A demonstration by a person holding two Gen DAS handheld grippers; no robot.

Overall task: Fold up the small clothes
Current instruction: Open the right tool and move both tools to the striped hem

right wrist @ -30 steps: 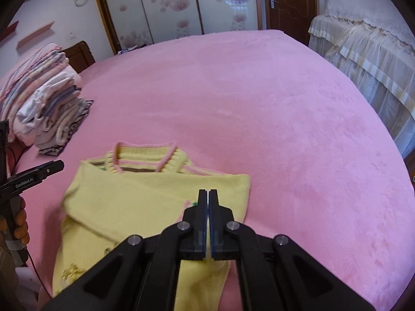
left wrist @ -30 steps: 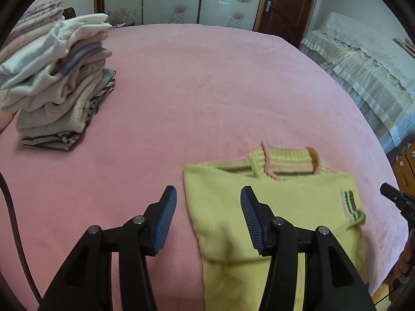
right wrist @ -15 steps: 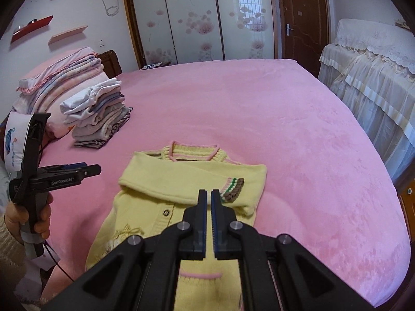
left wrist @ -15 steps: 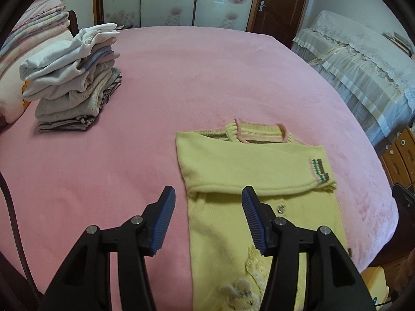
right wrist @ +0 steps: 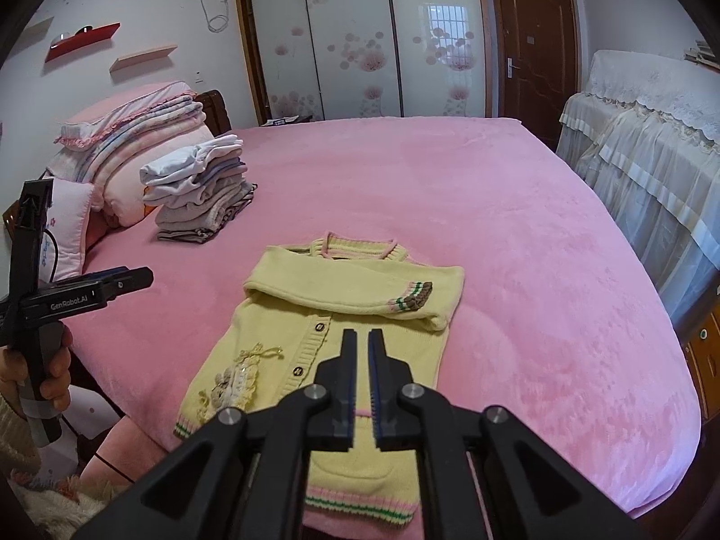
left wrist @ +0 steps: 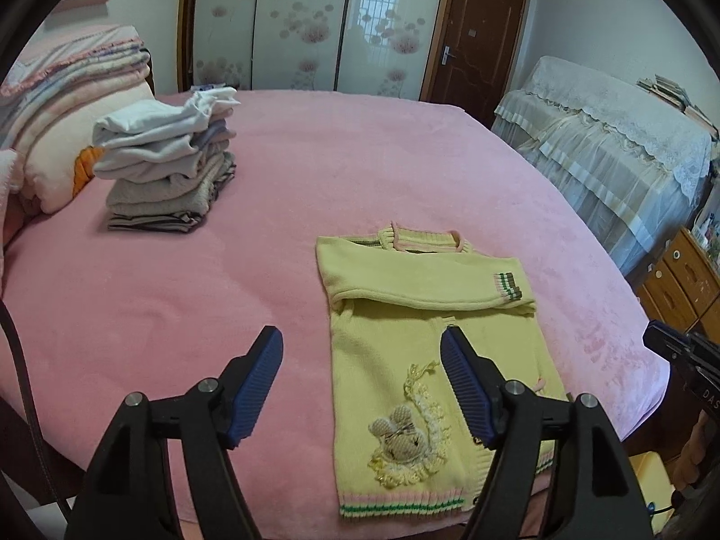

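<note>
A small yellow knit cardigan (left wrist: 432,315) lies flat at the near edge of the pink bed, both sleeves folded across its chest, striped cuff at the right. It also shows in the right wrist view (right wrist: 342,315). My left gripper (left wrist: 362,351) is open and empty, held above the cardigan's left hem. My right gripper (right wrist: 362,346) has its jaws nearly together with a thin gap, holds nothing, and hovers over the cardigan's lower front. The left gripper also appears in the right wrist view (right wrist: 135,279).
A stack of folded clothes (left wrist: 166,171) sits at the far left of the pink bed (left wrist: 360,157), next to folded blankets and pillows (left wrist: 67,108). A lace-covered piece of furniture (left wrist: 607,135) and a wooden cabinet (left wrist: 684,279) stand to the right.
Both grippers have pulled back and up from the cardigan. The right gripper let go of the sleeve, which now lies folded across the chest, and its jaws parted slightly.
</note>
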